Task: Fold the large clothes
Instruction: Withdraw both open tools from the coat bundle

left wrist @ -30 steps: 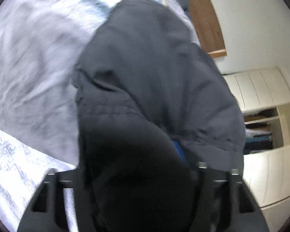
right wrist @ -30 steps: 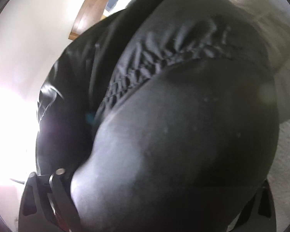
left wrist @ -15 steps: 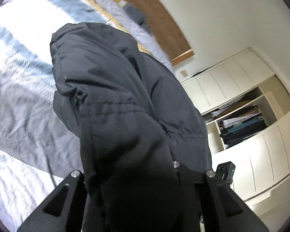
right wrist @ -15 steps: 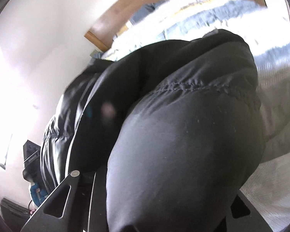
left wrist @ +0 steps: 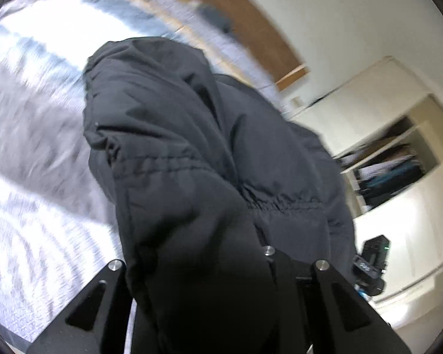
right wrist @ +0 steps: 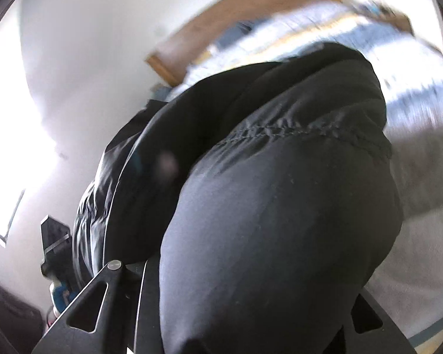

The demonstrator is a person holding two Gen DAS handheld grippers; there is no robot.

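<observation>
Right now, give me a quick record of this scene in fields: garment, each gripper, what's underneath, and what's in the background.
garment: dark puffy jacket, bunched and lifted
left gripper: jacket fabric bulges between the fingers, tips hidden
right gripper: jacket fabric fills the gap, tips hidden
underneath: bed with grey and blue striped bedding, blurred
background: wooden headboard, white wardrobe with an open shelf of folded clothes
fold state: not yet laid flat

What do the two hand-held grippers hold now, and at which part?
Both hold the black quilted puffer jacket: a padded section fills each hand-held gripper, left and right. Which part of the jacket cannot be told.
</observation>
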